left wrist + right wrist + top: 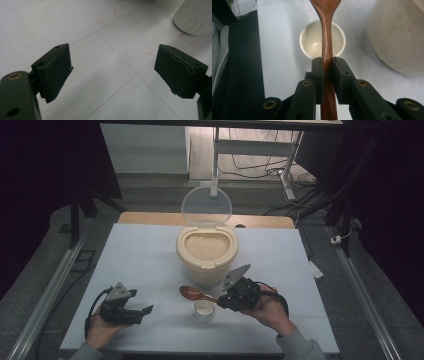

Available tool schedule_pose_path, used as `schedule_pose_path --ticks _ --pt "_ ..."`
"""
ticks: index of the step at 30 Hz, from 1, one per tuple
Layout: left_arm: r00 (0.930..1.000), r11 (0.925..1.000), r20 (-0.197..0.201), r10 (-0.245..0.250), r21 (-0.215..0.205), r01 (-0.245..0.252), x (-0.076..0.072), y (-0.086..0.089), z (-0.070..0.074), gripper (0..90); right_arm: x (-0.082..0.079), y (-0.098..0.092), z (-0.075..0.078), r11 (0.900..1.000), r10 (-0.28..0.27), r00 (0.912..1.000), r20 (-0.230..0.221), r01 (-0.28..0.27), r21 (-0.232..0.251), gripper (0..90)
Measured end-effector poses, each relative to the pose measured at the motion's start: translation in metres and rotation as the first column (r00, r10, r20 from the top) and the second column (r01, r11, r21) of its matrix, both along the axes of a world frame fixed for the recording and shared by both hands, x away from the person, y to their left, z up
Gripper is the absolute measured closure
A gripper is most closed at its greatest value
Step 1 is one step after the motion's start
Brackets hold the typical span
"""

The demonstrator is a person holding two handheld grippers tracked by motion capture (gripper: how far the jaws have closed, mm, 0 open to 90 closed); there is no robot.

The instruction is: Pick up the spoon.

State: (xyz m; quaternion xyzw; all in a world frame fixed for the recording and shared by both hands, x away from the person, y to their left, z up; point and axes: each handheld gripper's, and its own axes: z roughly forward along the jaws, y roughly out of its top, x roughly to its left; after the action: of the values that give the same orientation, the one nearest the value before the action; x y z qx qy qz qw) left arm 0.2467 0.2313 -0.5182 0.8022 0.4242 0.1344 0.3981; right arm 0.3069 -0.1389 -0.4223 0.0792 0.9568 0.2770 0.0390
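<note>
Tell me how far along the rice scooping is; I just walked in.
Done: the bin stands open, lid up, rice exposed. In hand: the right tongs clamp the spoon handle, holding it over the cup; its bowl looks empty. The left tongs wait open above the table. Left: the cup holds no rice that I can make out, so scooping and filling seem still ahead.

Spoon [192, 293], centre of high view: reddish-brown wood, glossy. Small cup [204, 309] below it: cream-white. Rice container [206, 260]: beige body, pale off-white grains inside, clear lid [206, 206] above. Table [140, 260]: pale bluish-white, thin grid lines, faint red marks. Both grippers [142, 312] [223, 298]: black, grey plates on top.
</note>
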Motion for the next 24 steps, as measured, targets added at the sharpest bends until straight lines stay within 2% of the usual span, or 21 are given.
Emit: schedule_pose_path --ticks 5,10,14,18,24 --pt "0.9998 0.9997 0.010 -0.018 -0.013 0.018 -0.001 -0.003 0.010 13.9 0.001 0.005 -0.004 1.000 0.014 0.9998 0.012 -0.013 -0.013 79.1" --pt "0.9962 0.9956 0.041 -0.077 -0.052 0.079 -0.001 -0.015 0.035 15.1 0.002 0.005 -0.005 1.000 0.014 0.9998 0.016 -0.013 -0.023 79.1" --pt "0.9864 0.9839 0.060 -0.153 -0.084 0.158 0.001 -0.030 0.061 16.7 0.000 0.007 -0.004 0.999 0.021 0.9992 0.034 -0.020 -0.027 79.1" --pt "0.9737 0.9725 0.063 -0.219 -0.067 0.223 0.006 -0.046 0.081 17.9 -0.002 0.011 -0.002 0.999 0.034 0.9982 0.049 -0.032 -0.027 79.1" --pt "0.9592 0.9586 0.034 -0.281 -0.040 0.282 0.018 -0.067 0.091 20.3 -0.005 0.016 -0.001 0.998 0.060 0.9961 0.065 -0.058 -0.040 79.1"
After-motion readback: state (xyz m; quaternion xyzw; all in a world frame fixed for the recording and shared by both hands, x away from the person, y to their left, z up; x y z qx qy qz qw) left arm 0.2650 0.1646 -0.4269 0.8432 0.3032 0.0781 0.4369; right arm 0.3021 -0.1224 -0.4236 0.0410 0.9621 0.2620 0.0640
